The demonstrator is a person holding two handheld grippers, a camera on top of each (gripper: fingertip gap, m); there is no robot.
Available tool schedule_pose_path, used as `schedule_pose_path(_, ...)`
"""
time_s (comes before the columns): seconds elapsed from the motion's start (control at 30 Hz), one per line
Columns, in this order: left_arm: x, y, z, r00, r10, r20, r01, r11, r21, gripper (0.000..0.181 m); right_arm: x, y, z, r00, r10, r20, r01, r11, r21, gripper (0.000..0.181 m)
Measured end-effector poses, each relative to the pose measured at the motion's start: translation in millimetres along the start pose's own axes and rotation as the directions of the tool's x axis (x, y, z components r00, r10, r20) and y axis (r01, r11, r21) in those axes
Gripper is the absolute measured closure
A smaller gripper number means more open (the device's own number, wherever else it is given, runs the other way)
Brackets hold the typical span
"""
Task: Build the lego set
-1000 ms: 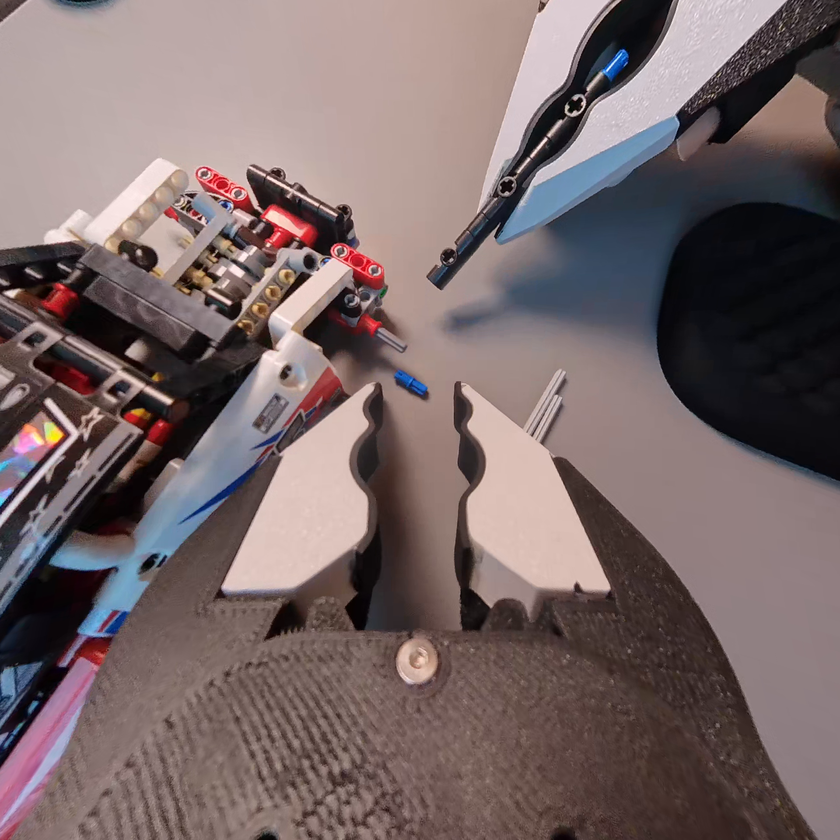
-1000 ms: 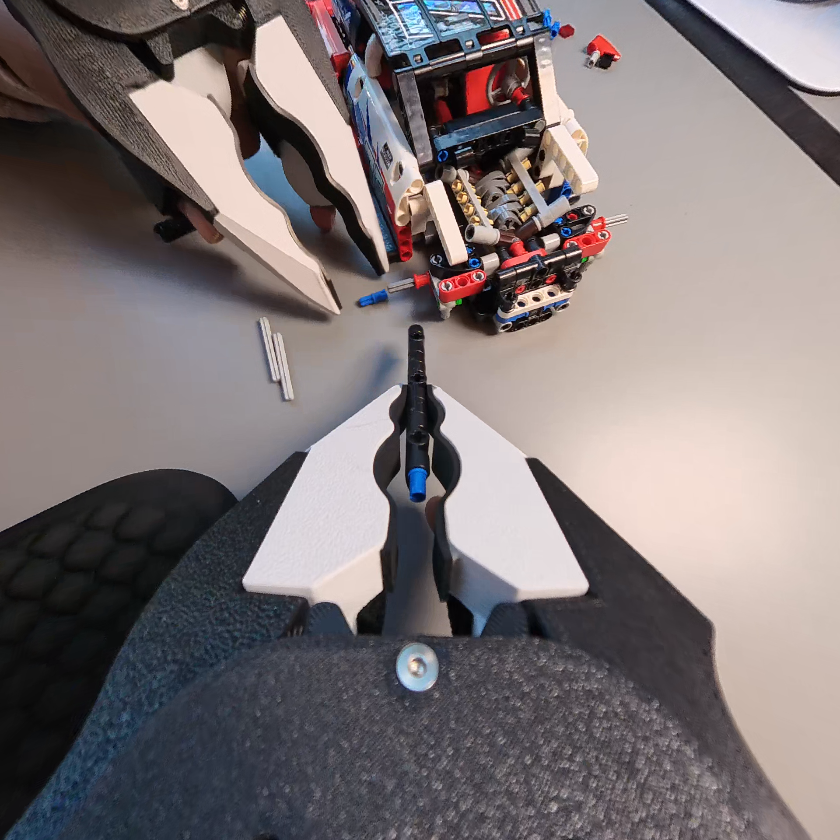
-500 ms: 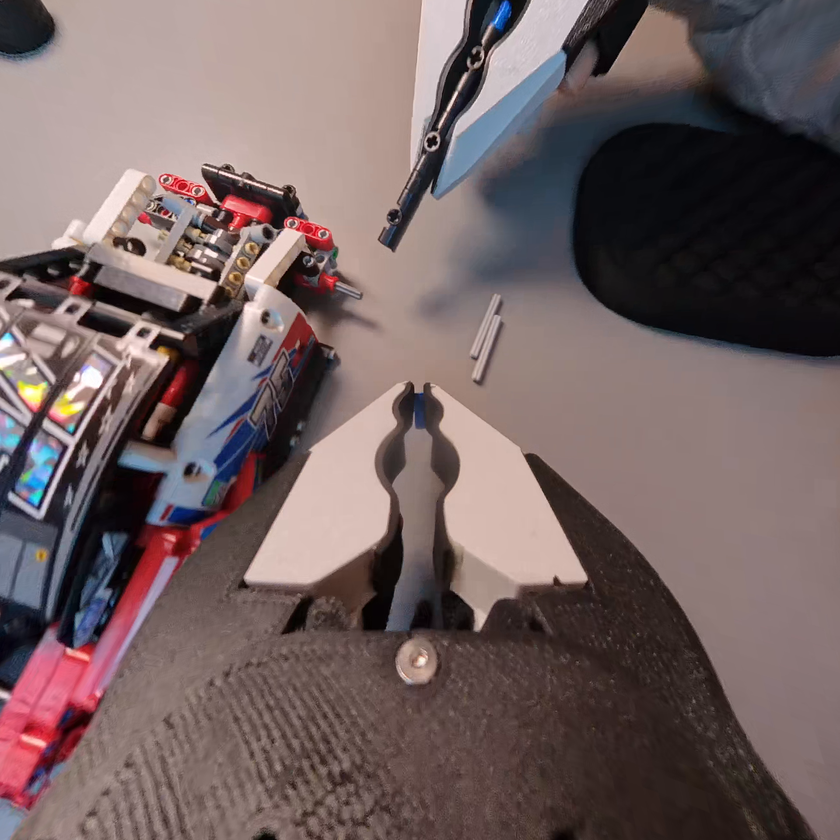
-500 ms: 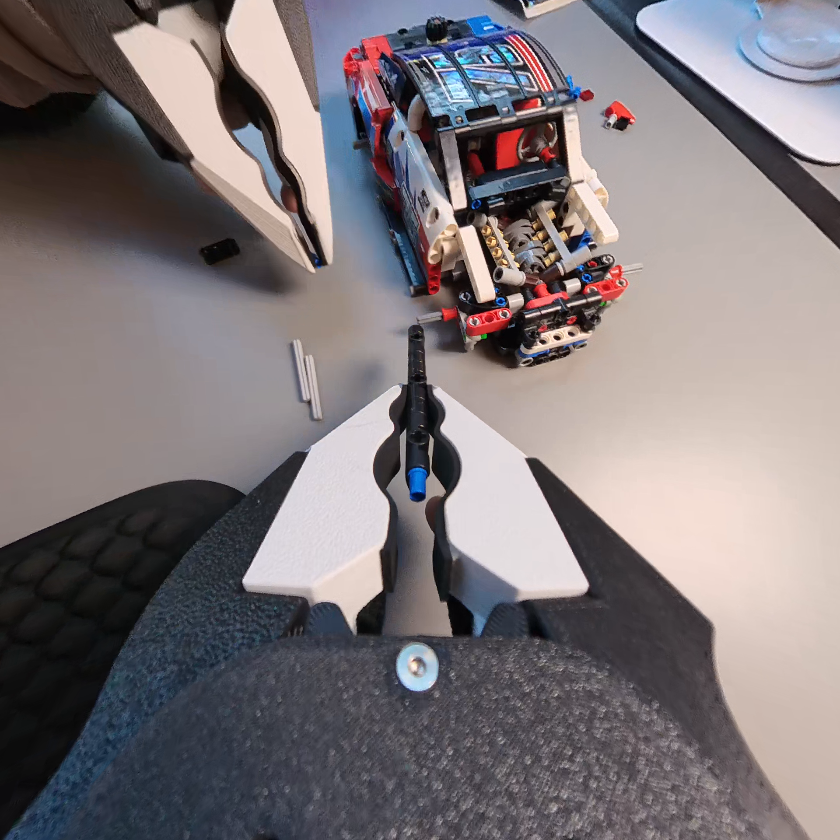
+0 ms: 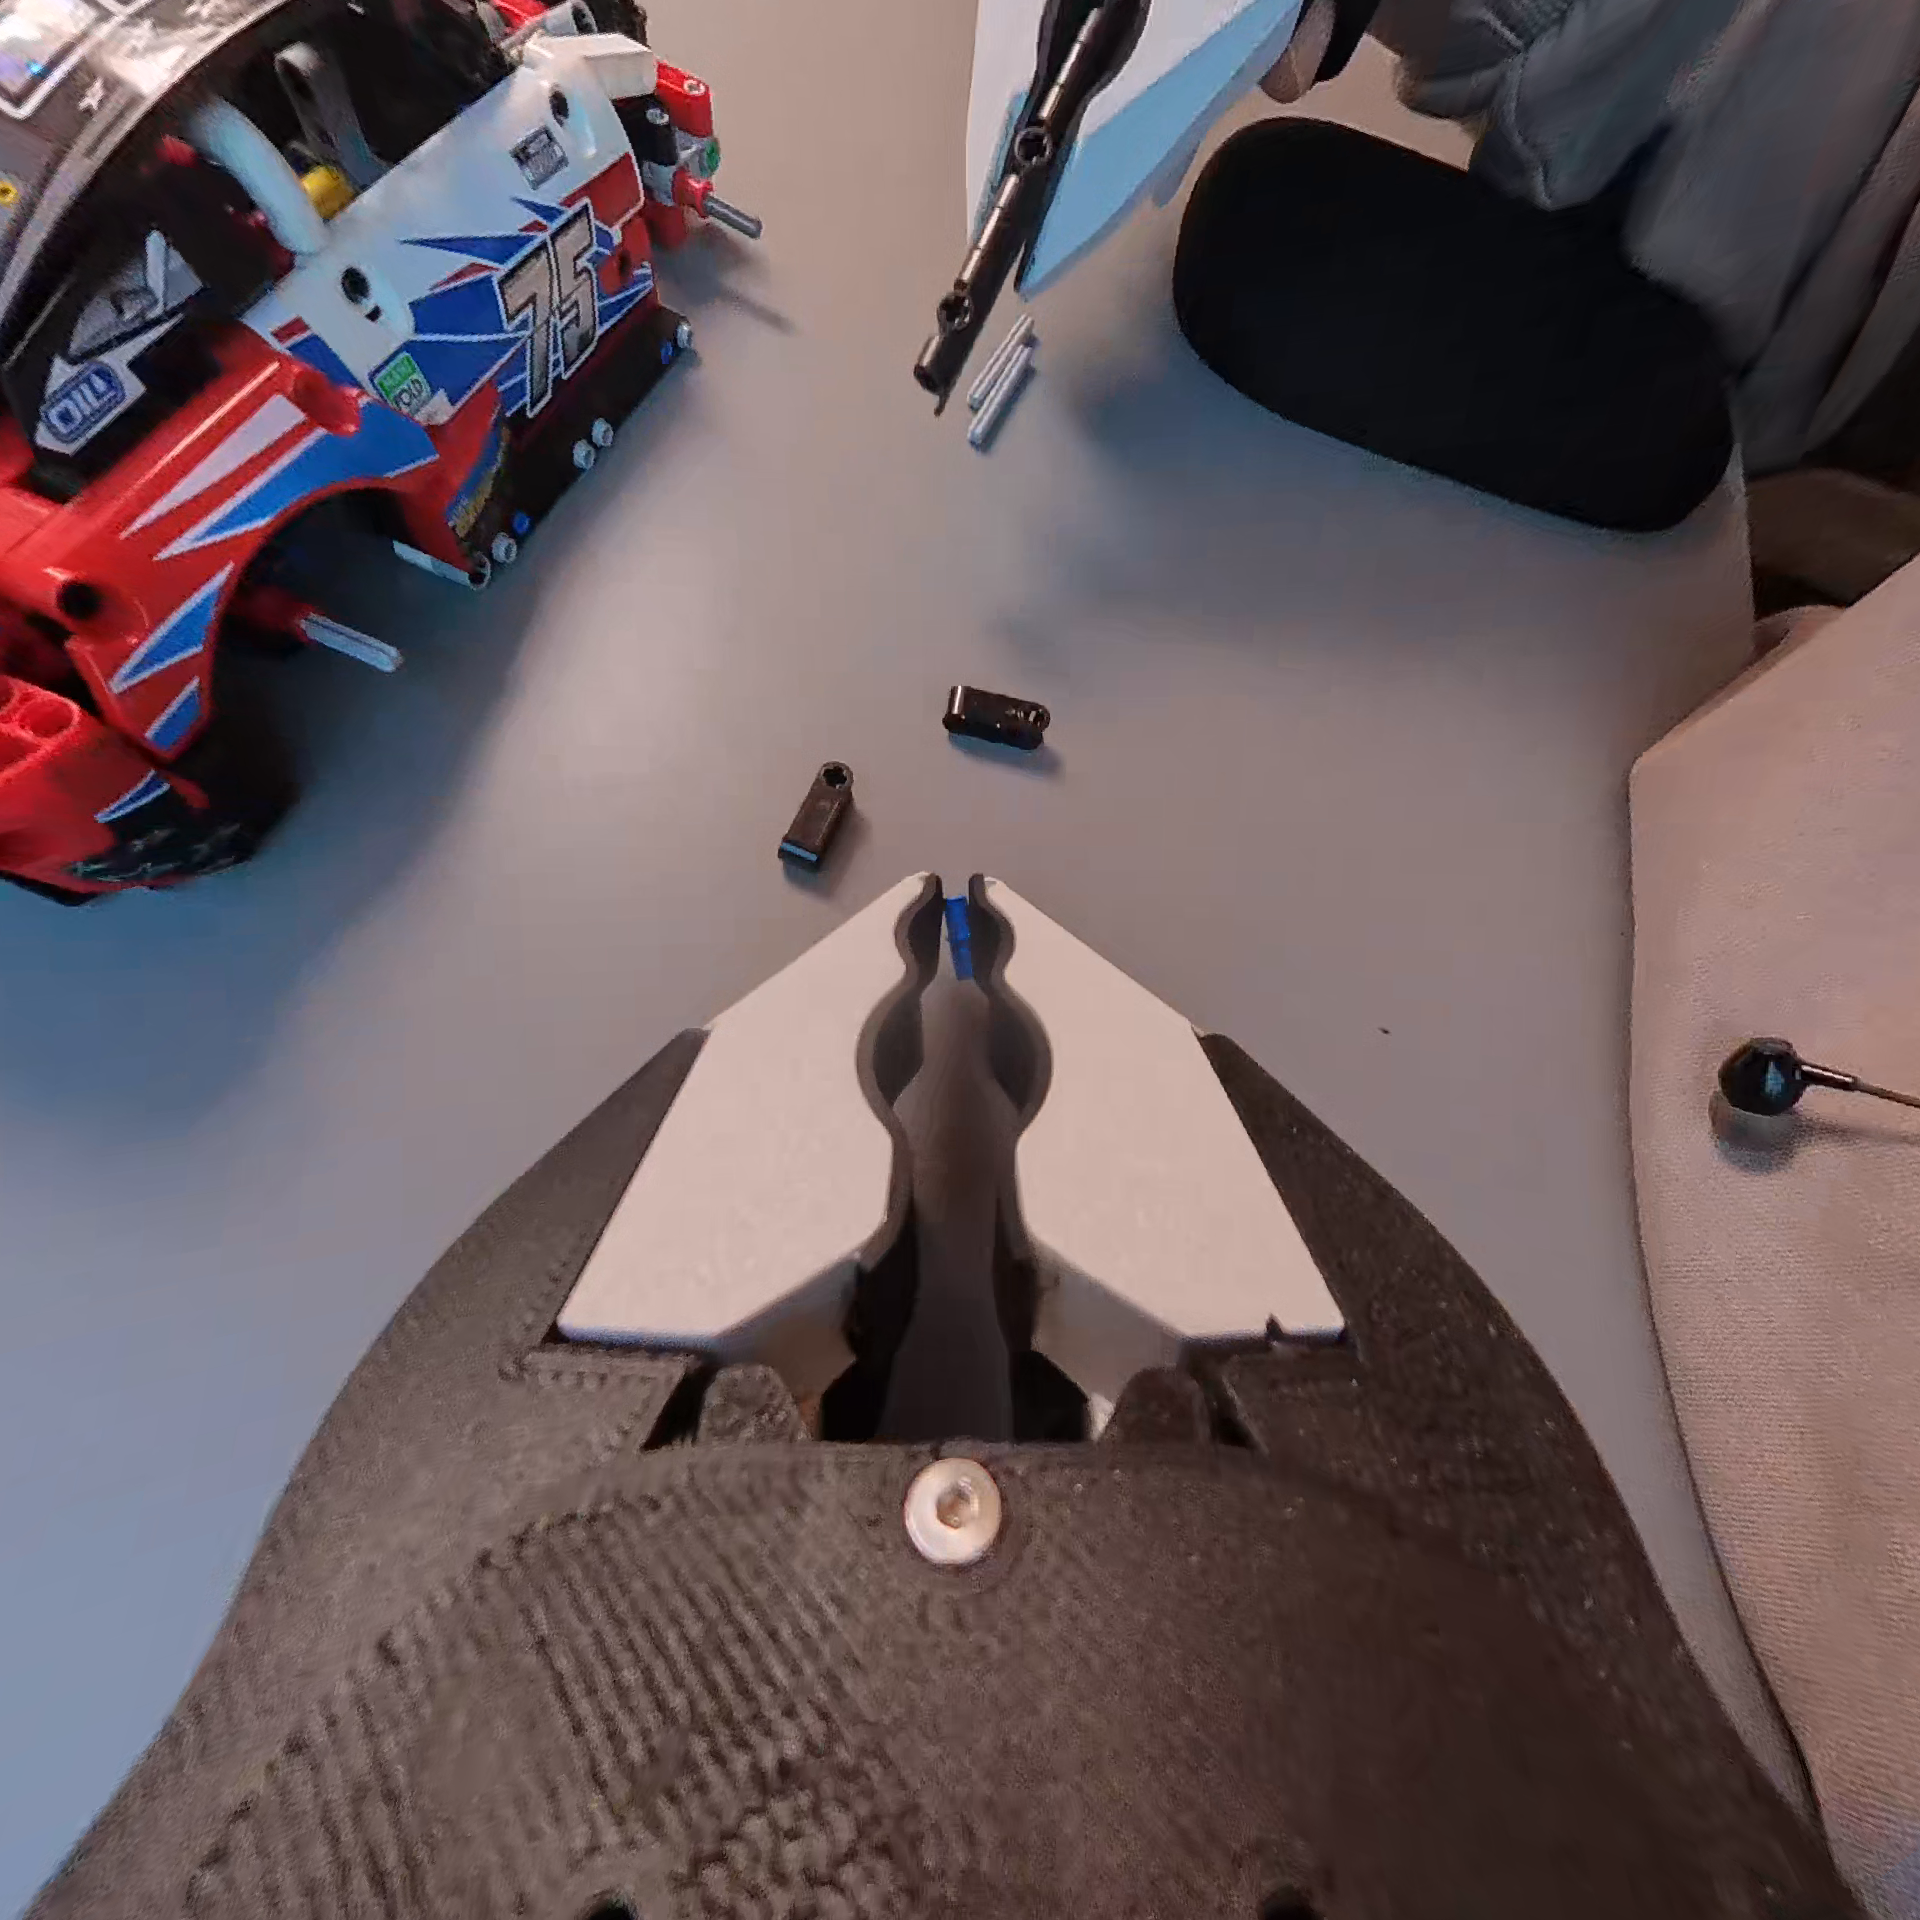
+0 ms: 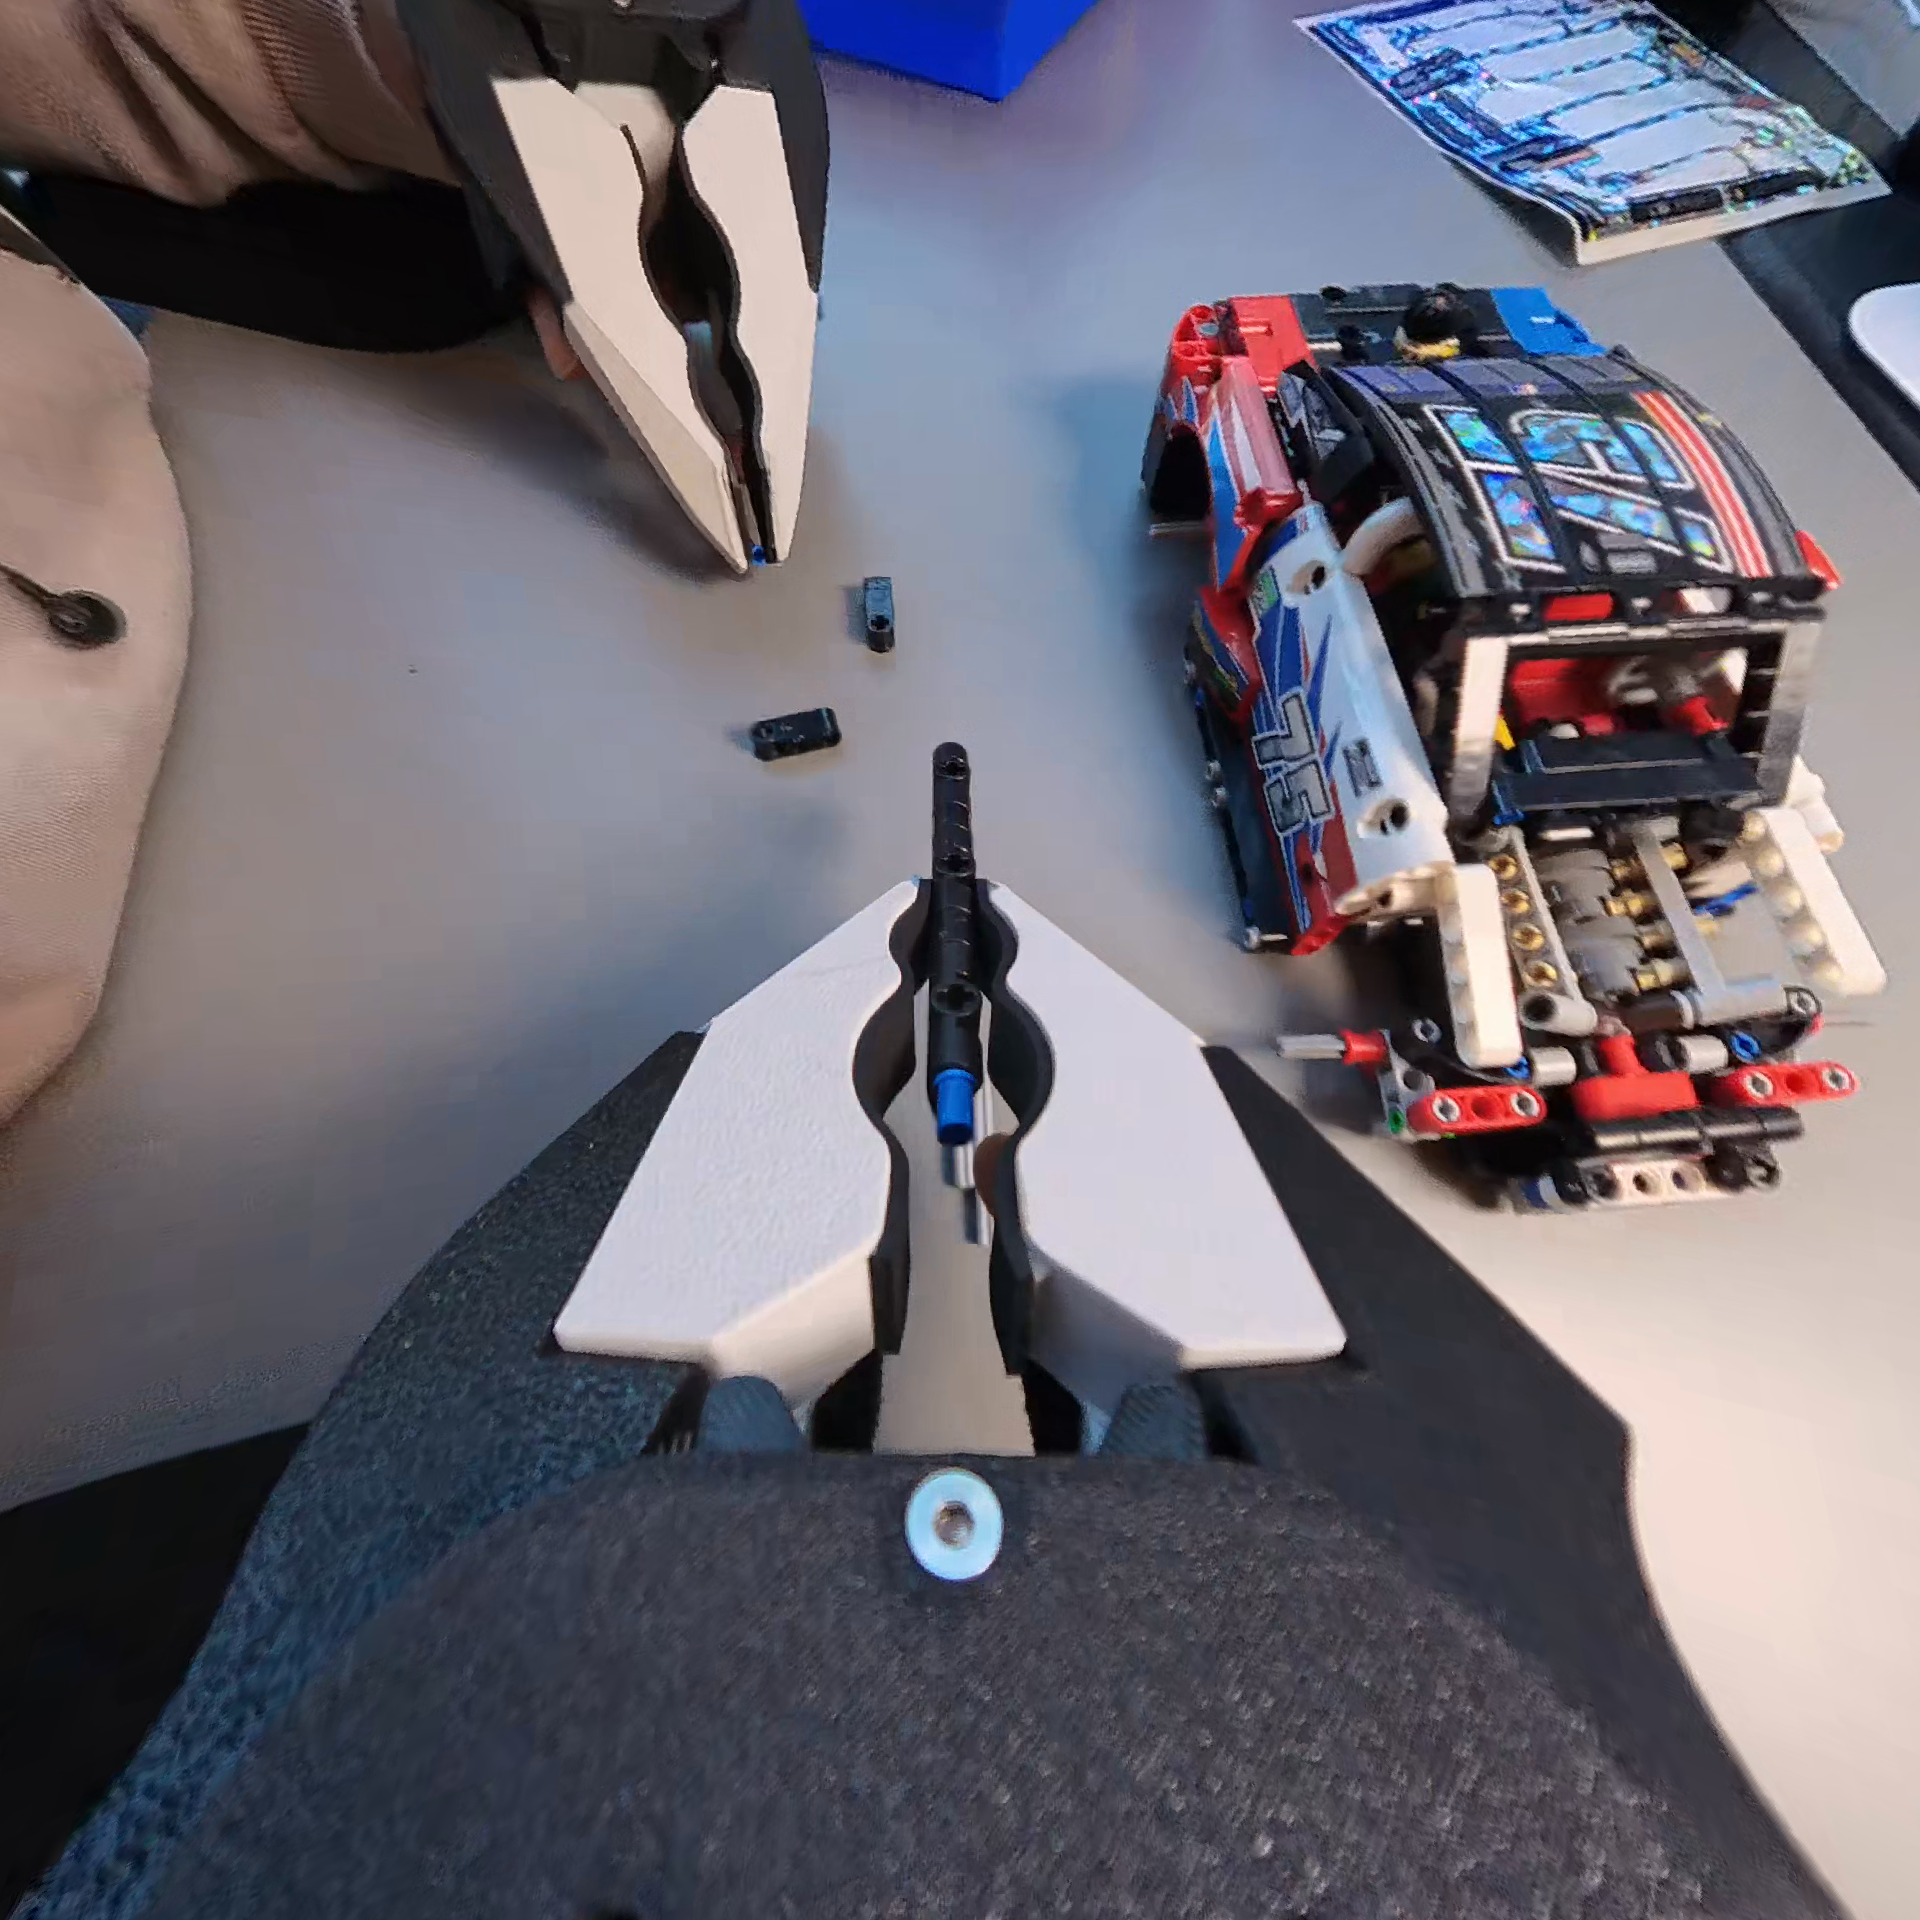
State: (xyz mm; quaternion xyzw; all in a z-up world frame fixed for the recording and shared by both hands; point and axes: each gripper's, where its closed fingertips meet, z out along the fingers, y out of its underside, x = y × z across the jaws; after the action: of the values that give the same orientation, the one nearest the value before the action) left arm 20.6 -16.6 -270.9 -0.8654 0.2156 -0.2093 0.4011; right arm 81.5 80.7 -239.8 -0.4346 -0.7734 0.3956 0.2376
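Observation:
My left gripper is shut on a small blue pin and hangs over the grey table, just behind two small black connectors. My right gripper is shut on a long black beam with a blue pin at its rear end. The beam sticks out forward past the tips. The red, white and blue lego car stands to the right in the right wrist view and at the upper left in the left wrist view. The left gripper also shows in the right wrist view, and the right gripper's held beam in the left wrist view.
Two grey axles lie beside the beam tip. A black padded rest lies at the right, by a person's beige sleeve. A sticker sheet and a blue box lie at the back. About 12 cm separates my left fingertips from my right.
My left gripper closed on the blue pin beside the car, lifted it and drew back toward the two black connectors. My right gripper kept hold of the beam and moved left of the car.

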Motion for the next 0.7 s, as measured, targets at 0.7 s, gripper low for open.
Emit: schedule_pose_path(0.7,-17,33,-24,0.8,0.435,-0.413,-0.547,0.811,-0.207,0.155,-34,1,33,0.995,-0.002,0.098,0.006,0.999,-0.041,0.177)
